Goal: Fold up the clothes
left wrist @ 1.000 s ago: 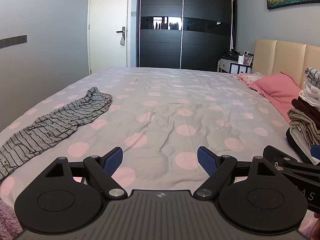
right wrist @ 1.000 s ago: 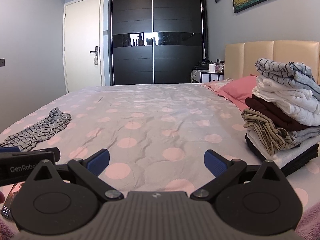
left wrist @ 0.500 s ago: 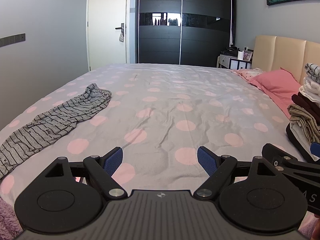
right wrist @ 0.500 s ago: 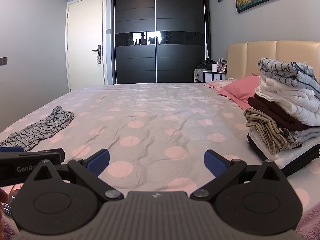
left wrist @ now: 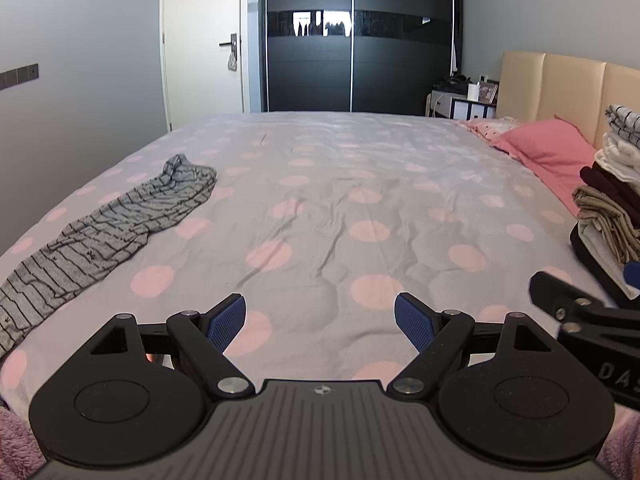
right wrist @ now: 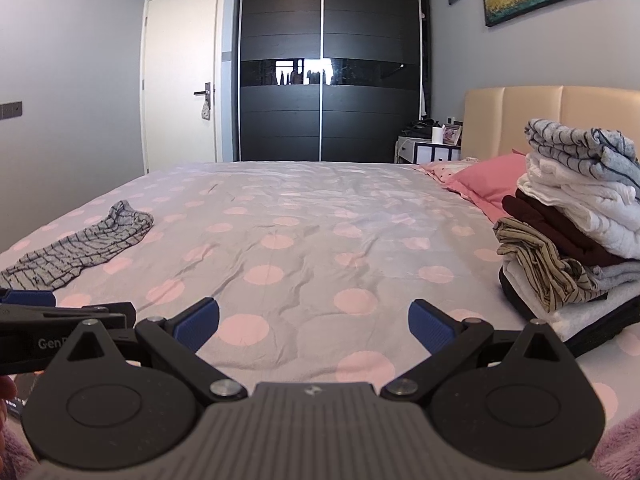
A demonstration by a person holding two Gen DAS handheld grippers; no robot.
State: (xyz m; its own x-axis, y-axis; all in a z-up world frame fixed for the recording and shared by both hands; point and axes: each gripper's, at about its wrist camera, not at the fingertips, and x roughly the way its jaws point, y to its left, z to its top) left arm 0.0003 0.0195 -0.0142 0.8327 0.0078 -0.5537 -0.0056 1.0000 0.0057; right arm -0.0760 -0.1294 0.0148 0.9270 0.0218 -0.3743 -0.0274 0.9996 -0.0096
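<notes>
A grey striped garment (left wrist: 108, 228) lies stretched out and unfolded on the left side of the bed; the right wrist view shows the same striped garment (right wrist: 76, 250) far left. A stack of folded clothes (right wrist: 576, 224) stands on the right side of the bed, and that stack (left wrist: 612, 200) sits at the right edge of the left wrist view. My left gripper (left wrist: 320, 322) hangs open over the near bed edge, holding nothing. My right gripper (right wrist: 314, 322) is open too, empty, with the stack to its right. Each gripper shows at the edge of the other's view.
The bed (left wrist: 340, 200) has a grey cover with pink dots. Pink pillows (left wrist: 548, 152) lie by the beige headboard (right wrist: 560, 120). A dark wardrobe (right wrist: 324, 64), a white door (right wrist: 180, 80) and a bedside table (right wrist: 432, 148) stand beyond the bed.
Both views have tilted up slightly, so the bed surface sits lower in frame. Both grippers stay open and empty. The clothes have not moved.
</notes>
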